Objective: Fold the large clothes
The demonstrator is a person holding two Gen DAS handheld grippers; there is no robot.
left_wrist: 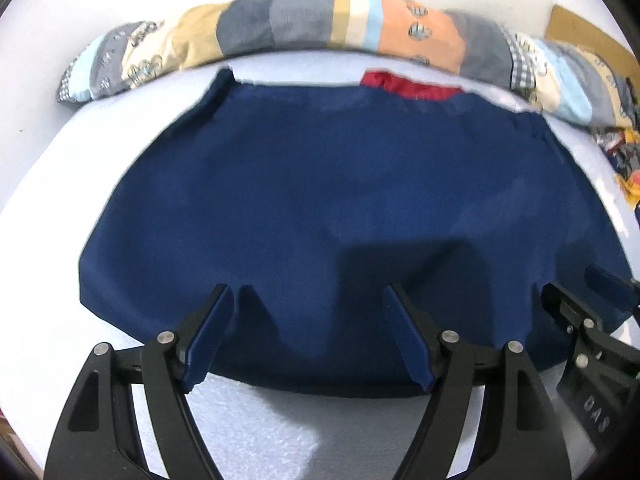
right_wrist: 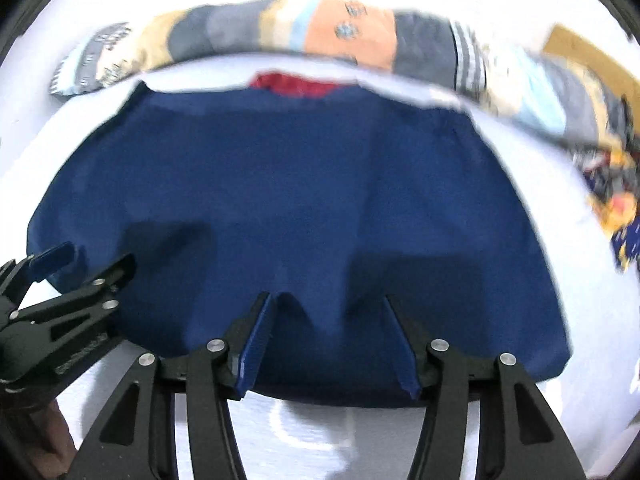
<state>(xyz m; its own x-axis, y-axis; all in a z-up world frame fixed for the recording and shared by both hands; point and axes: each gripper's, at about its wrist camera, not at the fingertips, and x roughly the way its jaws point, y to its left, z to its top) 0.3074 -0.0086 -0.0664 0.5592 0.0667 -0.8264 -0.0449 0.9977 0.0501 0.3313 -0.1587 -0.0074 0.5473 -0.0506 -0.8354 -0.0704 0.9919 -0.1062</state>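
Patchwork bedding (left_wrist: 360, 24) is lying along the far edge of the white surface (left_wrist: 48, 168), just beyond the folded navy garment (left_wrist: 320, 184). Left gripper (left_wrist: 308, 292) and right gripper (right_wrist: 326, 300) are both hovering spread over its near edge, pinching nothing.

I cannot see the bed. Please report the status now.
Left gripper and right gripper open, nothing held. Blue garment flat on white bed. Patchwork quilt beyond, not blocking.
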